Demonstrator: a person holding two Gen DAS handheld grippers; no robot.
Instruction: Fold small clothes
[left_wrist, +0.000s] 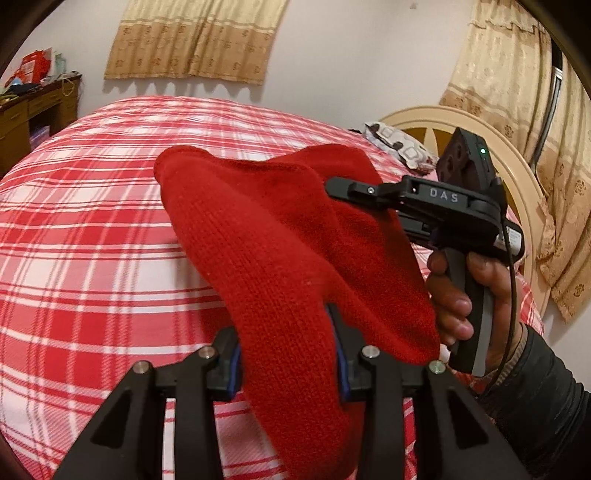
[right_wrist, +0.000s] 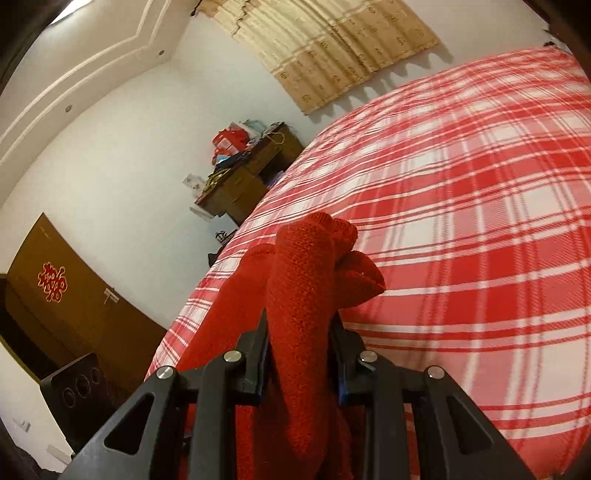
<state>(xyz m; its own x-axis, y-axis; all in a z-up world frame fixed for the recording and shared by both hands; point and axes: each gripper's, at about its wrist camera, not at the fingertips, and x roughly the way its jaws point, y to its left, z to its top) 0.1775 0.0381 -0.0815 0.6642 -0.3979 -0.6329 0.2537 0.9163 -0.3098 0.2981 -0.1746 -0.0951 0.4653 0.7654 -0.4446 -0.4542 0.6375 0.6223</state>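
A small red knitted garment (left_wrist: 273, 251) hangs in the air above the bed, held by both grippers. My left gripper (left_wrist: 288, 354) is shut on its near edge, with knit bunched between the blue-padded fingers. My right gripper (left_wrist: 332, 184) shows in the left wrist view at the right, its black fingers shut on the garment's far edge. In the right wrist view the right gripper (right_wrist: 299, 332) is shut on a thick bunch of the red knit (right_wrist: 303, 295), which sticks up past the fingertips and hides them.
The bed has a red and white plaid cover (left_wrist: 92, 221) (right_wrist: 461, 221). A cream headboard (left_wrist: 517, 177) and a patterned pillow (left_wrist: 399, 142) are at the right. A cluttered wooden desk (right_wrist: 243, 184) stands by the far wall. A dark speaker (right_wrist: 74, 391) sits on the floor.
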